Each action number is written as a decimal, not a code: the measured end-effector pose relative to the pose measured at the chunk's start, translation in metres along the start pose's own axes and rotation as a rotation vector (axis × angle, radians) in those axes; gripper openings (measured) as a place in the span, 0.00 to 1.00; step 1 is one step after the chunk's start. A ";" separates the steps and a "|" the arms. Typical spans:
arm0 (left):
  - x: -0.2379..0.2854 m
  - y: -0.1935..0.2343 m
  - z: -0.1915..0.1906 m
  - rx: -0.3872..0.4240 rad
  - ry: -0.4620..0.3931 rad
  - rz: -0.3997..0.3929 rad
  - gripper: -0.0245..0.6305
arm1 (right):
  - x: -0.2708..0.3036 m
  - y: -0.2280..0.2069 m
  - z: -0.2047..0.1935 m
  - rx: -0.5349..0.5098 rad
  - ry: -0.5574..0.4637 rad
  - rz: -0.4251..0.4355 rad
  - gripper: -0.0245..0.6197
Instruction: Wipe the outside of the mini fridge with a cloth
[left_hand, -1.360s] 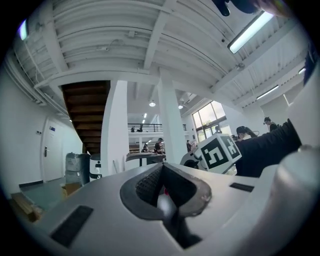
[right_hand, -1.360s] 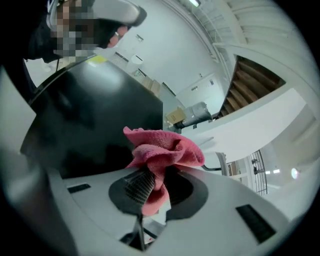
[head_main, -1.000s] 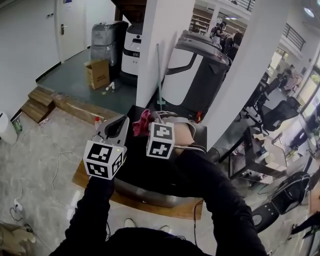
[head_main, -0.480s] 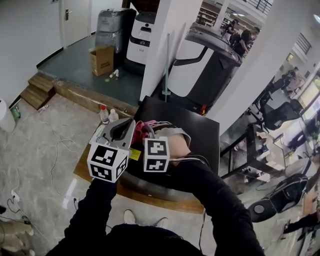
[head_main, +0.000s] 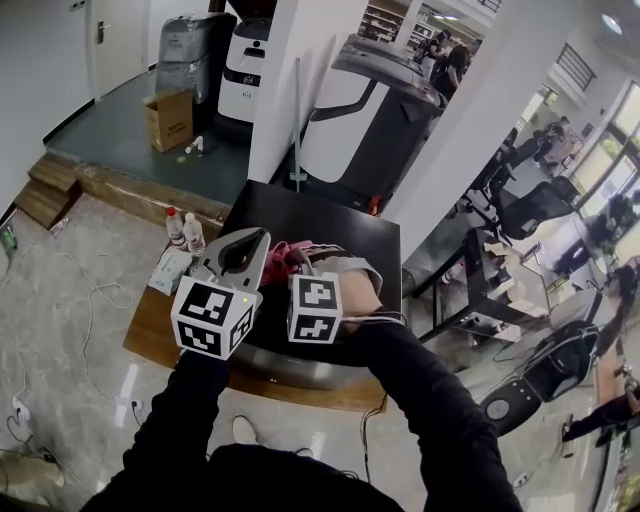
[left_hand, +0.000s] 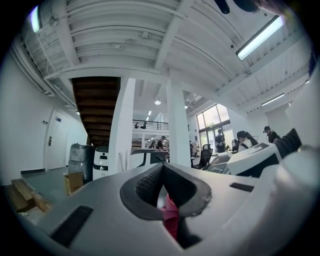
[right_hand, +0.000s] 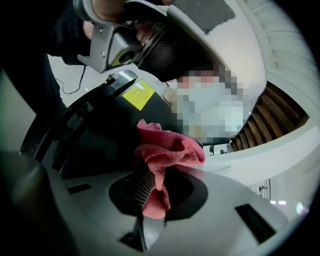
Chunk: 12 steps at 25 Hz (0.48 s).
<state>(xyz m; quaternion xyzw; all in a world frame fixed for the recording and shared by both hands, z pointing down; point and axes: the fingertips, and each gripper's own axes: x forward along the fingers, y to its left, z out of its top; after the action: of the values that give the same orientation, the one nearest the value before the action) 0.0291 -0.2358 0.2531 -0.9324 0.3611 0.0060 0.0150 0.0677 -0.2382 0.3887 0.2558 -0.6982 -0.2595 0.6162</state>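
The black mini fridge (head_main: 330, 225) stands on a wooden platform (head_main: 150, 325), and I look down on its top. Both grippers hover over its front left part, side by side. My right gripper (head_main: 298, 262) is shut on a bunched pink cloth (head_main: 280, 257); in the right gripper view the cloth (right_hand: 167, 150) bulges out of the jaws (right_hand: 150, 185) against the black fridge (right_hand: 100, 130) near its yellow label (right_hand: 138, 94). My left gripper (head_main: 258, 240) touches the cloth. In the left gripper view its jaws (left_hand: 162, 172) are closed, a strip of pink cloth (left_hand: 170, 217) between them, pointing up at the ceiling.
Two small bottles (head_main: 185, 230) and a wipes packet (head_main: 170, 268) sit on the platform left of the fridge. A white pillar (head_main: 290, 80) and a large black-and-white machine (head_main: 370, 110) stand behind. Cables (head_main: 90, 300) lie on the floor; a desk (head_main: 500, 290) is to the right.
The left gripper has come right, up against the cloth in the right gripper. Both grippers have dropped slightly toward the fridge's front edge, and my view has shifted.
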 end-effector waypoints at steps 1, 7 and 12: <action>0.003 -0.012 0.002 0.002 -0.001 -0.012 0.05 | -0.007 0.004 -0.012 0.015 0.009 0.001 0.12; 0.031 -0.102 0.001 0.017 0.008 -0.094 0.05 | -0.046 0.036 -0.103 0.093 0.076 -0.001 0.12; 0.048 -0.160 0.003 0.028 0.006 -0.135 0.05 | -0.076 0.059 -0.180 0.159 0.135 -0.003 0.12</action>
<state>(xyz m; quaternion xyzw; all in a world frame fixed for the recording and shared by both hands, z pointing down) 0.1724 -0.1499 0.2528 -0.9544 0.2973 -0.0028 0.0275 0.2525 -0.1517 0.3923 0.3219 -0.6732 -0.1862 0.6392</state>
